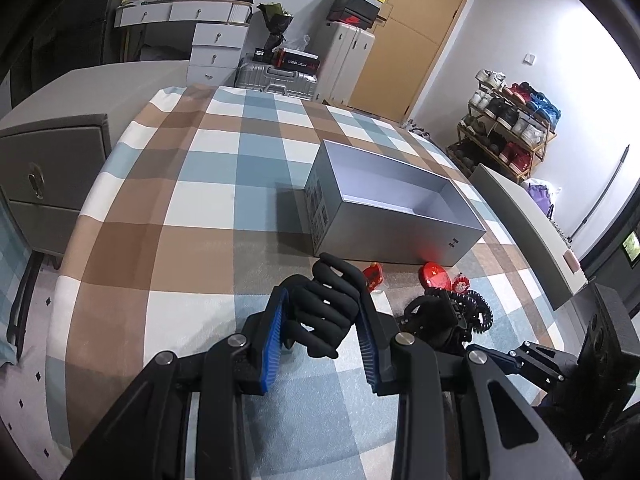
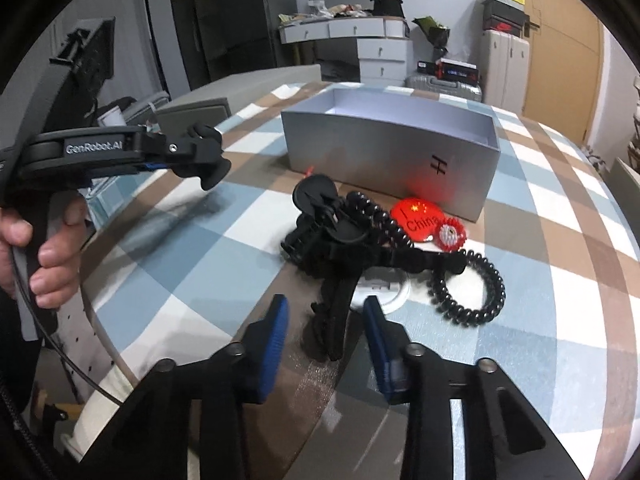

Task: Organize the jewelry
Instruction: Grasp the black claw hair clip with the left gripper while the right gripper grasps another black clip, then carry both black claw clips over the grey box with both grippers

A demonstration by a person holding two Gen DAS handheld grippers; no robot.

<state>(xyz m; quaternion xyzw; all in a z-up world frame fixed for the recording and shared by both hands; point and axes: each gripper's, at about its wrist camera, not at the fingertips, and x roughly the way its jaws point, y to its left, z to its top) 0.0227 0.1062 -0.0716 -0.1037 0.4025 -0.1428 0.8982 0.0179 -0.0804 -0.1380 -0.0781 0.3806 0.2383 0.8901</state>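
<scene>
We are finding the open silver cardboard box (image 2: 390,160) empty. Our left gripper (image 1: 320,320) is clamping a black claw clip (image 1: 328,304); our right gripper (image 2: 324,332), jaws apart, is straddling black hair accessories (image 2: 336,248) near the table's front edge.

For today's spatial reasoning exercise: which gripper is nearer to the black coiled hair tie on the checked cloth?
Right. The right gripper hovers just short of the pile holding the black coiled hair tie, open around a black clip. The left gripper, shut on a black claw clip, is raised off to the side.
</scene>
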